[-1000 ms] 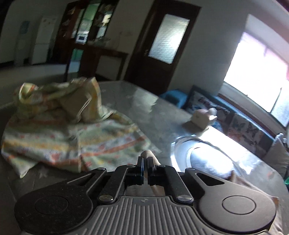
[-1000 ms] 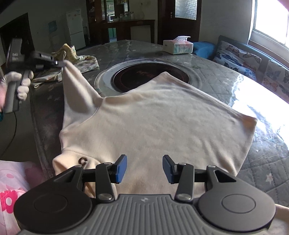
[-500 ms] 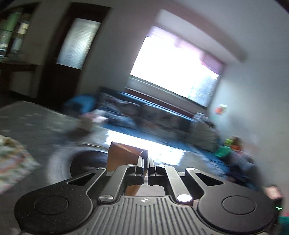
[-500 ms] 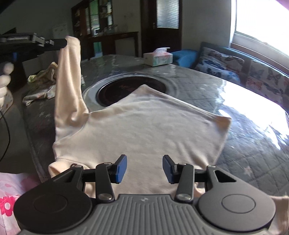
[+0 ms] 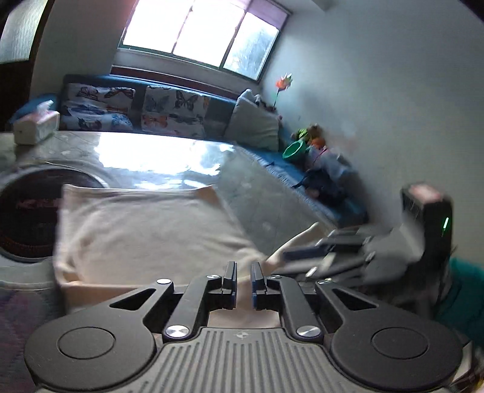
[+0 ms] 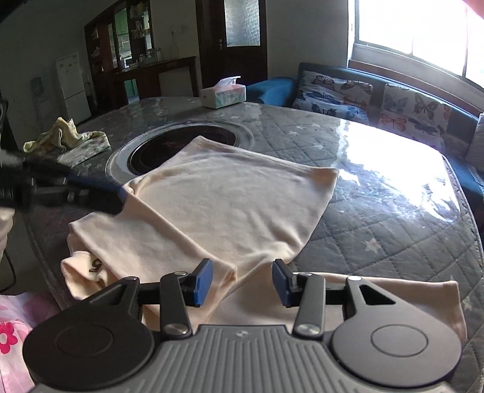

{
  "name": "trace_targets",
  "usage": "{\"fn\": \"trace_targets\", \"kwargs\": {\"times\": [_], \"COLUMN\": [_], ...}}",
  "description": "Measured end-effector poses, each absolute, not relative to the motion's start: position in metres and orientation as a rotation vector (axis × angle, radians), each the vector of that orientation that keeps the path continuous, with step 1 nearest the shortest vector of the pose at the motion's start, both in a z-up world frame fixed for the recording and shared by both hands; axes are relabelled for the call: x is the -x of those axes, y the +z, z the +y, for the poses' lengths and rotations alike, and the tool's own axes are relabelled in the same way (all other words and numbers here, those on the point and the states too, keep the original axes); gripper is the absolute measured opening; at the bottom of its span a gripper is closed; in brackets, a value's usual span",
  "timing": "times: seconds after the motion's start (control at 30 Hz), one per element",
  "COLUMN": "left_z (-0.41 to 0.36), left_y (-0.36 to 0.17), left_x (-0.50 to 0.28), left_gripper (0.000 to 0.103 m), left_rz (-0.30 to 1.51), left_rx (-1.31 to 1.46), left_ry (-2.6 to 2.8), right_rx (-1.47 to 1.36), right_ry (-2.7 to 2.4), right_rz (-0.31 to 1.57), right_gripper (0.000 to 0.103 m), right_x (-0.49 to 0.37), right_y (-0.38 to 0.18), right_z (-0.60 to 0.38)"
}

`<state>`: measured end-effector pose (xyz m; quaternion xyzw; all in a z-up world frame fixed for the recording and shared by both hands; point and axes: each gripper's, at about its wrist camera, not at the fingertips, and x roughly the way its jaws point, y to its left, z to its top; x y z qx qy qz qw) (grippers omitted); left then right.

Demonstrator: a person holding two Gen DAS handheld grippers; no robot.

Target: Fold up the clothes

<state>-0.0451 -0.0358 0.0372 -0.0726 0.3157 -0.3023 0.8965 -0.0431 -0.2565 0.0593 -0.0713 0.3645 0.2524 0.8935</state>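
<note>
- The tabletop [image 6: 378, 217] is big and grey, with a quilted star cover under shiny clear plastic. It fills the middle of the right wrist view.
- A blue sofa [image 6: 341, 75] with butterfly cushions [image 6: 332, 93] runs along the upper right of that view, under a bright window [image 6: 423, 27].
- The cream shirt [image 6: 230, 205] lies flat on the tabletop in the middle of the right wrist view. One sleeve is folded across its body from the left. Its far corner covers part of the round dark cooker plate [image 6: 157, 148] set into the tabletop.
- The right gripper [image 6: 242, 282] is at the bottom middle of its view. Its blue pads are partly apart and hold nothing. They sit just over the near edge of the shirt.
- The left gripper [image 5: 243, 281] is at the bottom middle of its own view, over the shirt. Its jaws have just been opening and show a thin gap. No cloth is pinched between them.
- A crumpled yellow patterned cloth [image 6: 66, 139] lies at the left of the right wrist view, well apart from the shirt.
- A tissue box [image 6: 224, 93] stands at the far edge of the tabletop, upper middle.
</note>
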Motion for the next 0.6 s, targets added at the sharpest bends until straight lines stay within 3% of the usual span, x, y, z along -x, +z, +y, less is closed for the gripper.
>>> {"fn": "trace_targets", "kwargs": {"times": [0.1,0.23,0.37,0.53,0.57,0.6], "left_z": [0.000,0.045,0.065,0.062,0.061,0.060], "left_y": [0.025,0.002,-0.008,-0.016,-0.017,-0.017], "left_x": [0.053,0.052,0.050,0.049,0.050,0.051], "left_gripper": [0.023,0.026,0.039,0.036,0.032,0.021], "left_rz": [0.666,0.733,0.776,0.797,0.801,0.806], "left_rx": [0.087,0.103,0.179,0.180,0.183,0.186], "left_ry": [-0.508,-0.327,-0.301,-0.319,-0.326,-0.334], "right_rx": [0.144,0.161,0.194,0.235,0.235,0.240], "right_ry": [0.542,0.588,0.619,0.621,0.623,0.624], "right_rz": [0.750,0.771,0.802,0.830,0.839,0.842], "right_gripper": [0.044,0.044,0.043,0.042,0.040,0.038], "right_x": [0.040,0.034,0.028,0.023,0.022,0.022], "right_y": [0.061,0.053,0.042,0.034,0.033,0.032], "right_z": [-0.253,-0.237,-0.223,-0.215,-0.215,-0.215]}}
